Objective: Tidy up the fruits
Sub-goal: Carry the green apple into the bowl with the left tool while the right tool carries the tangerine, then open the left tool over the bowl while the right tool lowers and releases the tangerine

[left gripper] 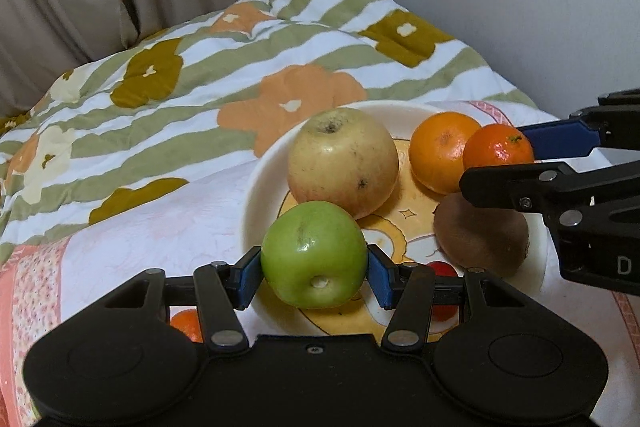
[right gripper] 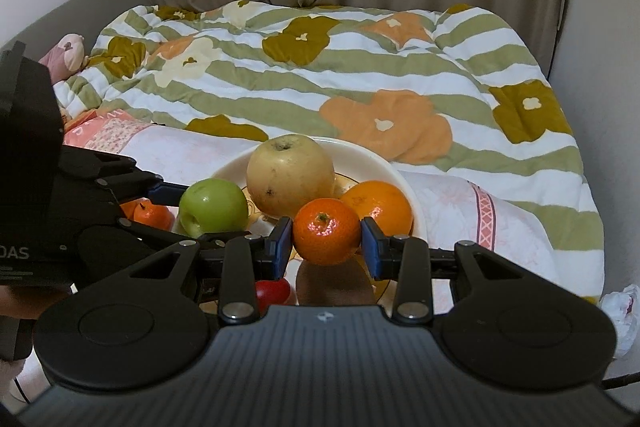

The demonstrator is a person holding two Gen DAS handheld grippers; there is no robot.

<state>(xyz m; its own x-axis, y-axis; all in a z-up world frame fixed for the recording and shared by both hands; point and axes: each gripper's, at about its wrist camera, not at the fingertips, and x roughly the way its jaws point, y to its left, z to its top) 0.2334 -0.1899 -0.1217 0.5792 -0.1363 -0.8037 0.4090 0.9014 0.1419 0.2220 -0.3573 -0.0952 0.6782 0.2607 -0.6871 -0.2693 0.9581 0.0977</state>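
A cream plate (left gripper: 256, 183) (right gripper: 380, 163) lies on the bed. On it are a large yellow apple (left gripper: 342, 163) (right gripper: 290, 175), an orange (left gripper: 438, 151) (right gripper: 382, 205), a brown kiwi (left gripper: 480, 235) (right gripper: 334, 285) and a small red fruit (left gripper: 442, 271) (right gripper: 274, 291). My left gripper (left gripper: 314, 273) is shut on a green apple (left gripper: 314, 255) (right gripper: 212, 205) over the plate's near edge. My right gripper (right gripper: 326, 247) is shut on a small mandarin (right gripper: 326, 231) (left gripper: 498, 149) above the kiwi.
Another mandarin (left gripper: 188, 325) (right gripper: 152, 215) lies off the plate to its left, with an orange fruit partly hidden behind it. A flowered striped quilt (left gripper: 200, 75) covers the bed beyond the plate. Curtains and a wall stand behind. A crumpled tissue (right gripper: 620, 311) lies at the right.
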